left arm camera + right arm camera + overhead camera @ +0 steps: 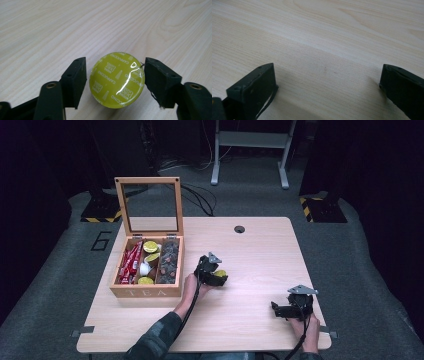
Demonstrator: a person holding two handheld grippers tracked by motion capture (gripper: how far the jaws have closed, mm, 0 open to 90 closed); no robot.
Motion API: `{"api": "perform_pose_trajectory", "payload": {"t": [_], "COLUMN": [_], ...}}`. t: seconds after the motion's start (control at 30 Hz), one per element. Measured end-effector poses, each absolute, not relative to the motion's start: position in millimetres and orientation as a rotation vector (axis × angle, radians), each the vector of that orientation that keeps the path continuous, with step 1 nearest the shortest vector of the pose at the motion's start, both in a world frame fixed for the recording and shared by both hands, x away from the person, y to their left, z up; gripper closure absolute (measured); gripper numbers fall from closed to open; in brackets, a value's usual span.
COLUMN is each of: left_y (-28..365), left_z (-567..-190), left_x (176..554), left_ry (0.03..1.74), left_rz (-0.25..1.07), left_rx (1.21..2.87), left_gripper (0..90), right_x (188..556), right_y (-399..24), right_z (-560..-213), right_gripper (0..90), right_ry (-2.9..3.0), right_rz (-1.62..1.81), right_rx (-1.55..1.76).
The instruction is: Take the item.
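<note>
Table: pale wood, bearing everything below.

Tea box: wooden, at the table's left, its glazed lid propped upright. Three lengthwise compartments: red sachets on the left, yellow-green and white capsules in the middle, dark pieces on the right. Risk: the middle compartment looks nearly full, so a further capsule dropped carelessly could land tilted on the others or roll over a divider.

Right gripper: near the table's front right corner, well apart from the box. The right gripper view shows its jaws spread wide over bare wood, holding nothing. Little hazard judged here.

Left gripper: just right of the box, low over the table. In the left gripper view the jaws flank the capsule; a thin gap shows at the left pad, while the right pad sits at or very close to the rim. The pictures show no firm pinch.

Capsule: yellow-green, glossy foil lid printed "Cappuccino", resting between the left jaws on the table. Risks: the round, slick rim could slide out of a shallow or off-centre closure; a lift begun before both pads bear would leave it behind or flick it away; an uneven squeeze could tip it.
</note>
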State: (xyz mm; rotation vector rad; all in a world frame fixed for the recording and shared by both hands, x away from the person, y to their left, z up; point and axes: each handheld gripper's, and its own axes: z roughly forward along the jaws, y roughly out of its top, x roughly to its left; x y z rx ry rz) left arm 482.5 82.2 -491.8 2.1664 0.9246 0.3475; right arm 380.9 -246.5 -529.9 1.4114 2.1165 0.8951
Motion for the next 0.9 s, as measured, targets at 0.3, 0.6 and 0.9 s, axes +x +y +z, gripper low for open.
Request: {"api": "perform_pose_trajectory", "payload": {"t": [0.3, 0.6, 0.9], "left_y": [86.6, 97.3, 109.9], "left_z": [-478.3, -457.0, -442.9], "left_x": [476.9, 465.6, 453.0], "left_ry": [0.895, 0.884, 0.865], "left_rz": [0.332, 0.317, 0.297], "left_rx": [2.164, 2.114, 2.109], "left_gripper": [19.1, 12.3, 9.2], "right_x": [380.9, 380.9, 381.0], "right_y": [-246.6, -246.6, -246.6], "right_z": [-529.9, -529.9, -529.9], "right_gripper": [0.0, 0.0, 0.0], "right_ry": [2.117, 2.117, 2.118], "right_rz": [0.895, 0.895, 0.896], "right_rx": [1.412, 1.413, 1.413]}}
